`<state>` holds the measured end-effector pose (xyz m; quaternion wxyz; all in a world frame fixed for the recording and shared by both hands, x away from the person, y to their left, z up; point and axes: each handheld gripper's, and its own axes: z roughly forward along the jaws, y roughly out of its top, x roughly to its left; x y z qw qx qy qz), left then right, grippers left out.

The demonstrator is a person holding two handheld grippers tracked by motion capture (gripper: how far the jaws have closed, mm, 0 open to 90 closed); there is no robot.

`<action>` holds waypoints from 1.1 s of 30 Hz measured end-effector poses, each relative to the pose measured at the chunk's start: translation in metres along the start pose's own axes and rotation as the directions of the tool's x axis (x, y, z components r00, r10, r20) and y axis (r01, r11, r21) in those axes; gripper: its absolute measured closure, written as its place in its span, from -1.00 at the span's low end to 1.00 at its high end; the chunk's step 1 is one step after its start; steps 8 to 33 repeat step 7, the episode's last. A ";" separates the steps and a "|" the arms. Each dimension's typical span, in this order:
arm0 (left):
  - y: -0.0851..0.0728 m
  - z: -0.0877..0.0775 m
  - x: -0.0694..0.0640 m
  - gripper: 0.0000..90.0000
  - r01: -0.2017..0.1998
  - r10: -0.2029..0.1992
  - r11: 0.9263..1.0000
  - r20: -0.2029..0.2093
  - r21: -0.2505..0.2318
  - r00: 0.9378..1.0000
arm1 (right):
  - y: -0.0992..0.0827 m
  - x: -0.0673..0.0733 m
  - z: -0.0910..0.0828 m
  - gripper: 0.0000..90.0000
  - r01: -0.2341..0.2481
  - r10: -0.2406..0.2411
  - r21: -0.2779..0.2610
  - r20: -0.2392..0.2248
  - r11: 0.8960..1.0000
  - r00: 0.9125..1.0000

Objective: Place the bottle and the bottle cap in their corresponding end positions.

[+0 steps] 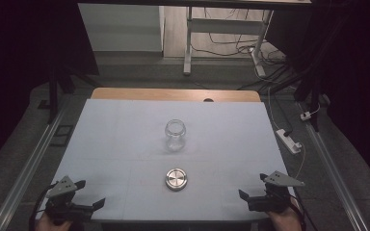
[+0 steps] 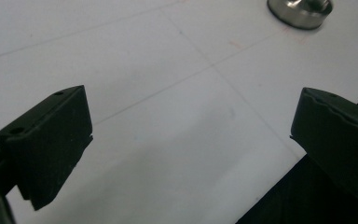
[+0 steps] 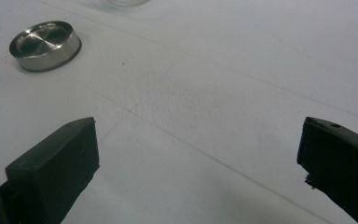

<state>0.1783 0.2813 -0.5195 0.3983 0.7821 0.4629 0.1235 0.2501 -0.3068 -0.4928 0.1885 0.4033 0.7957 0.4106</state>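
A clear glass jar (image 1: pixel 175 134) stands upright and uncapped in the middle of the white table (image 1: pixel 125 130). Its round metal lid (image 1: pixel 176 178) lies flat on the table in front of it, also seen as the lid (image 2: pixel 300 11) and the lid (image 3: pixel 45 45). My left gripper (image 1: pixel 90 194) rests at the near left corner, open, with nothing between its jaws. My right gripper (image 1: pixel 253 186) sits at the near right corner, open and empty too. In the left gripper view my left gripper (image 2: pixel 191 126) frames bare table; likewise my right gripper (image 3: pixel 198 144) in its own view.
A wooden strip (image 1: pixel 173 94) edges the table's far side. A white power strip (image 1: pixel 289 140) with cables lies on the floor to the right. Metal rails (image 1: pixel 29 168) run along both sides. A desk frame (image 1: pixel 221 33) stands beyond.
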 end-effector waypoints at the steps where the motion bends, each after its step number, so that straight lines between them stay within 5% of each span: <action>1: -0.001 0.001 0.000 -1.00 0.003 -0.003 1.000 0.003 0.011 1.000 | -0.001 -0.001 0.000 -1.00 -0.006 0.006 0.006 0.000 1.000 1.000; 33: -0.001 0.001 0.002 -1.00 0.019 -0.019 1.000 0.014 0.010 1.000 | -0.003 -0.004 -0.002 -1.00 -0.036 0.036 -0.010 -0.001 0.999 0.999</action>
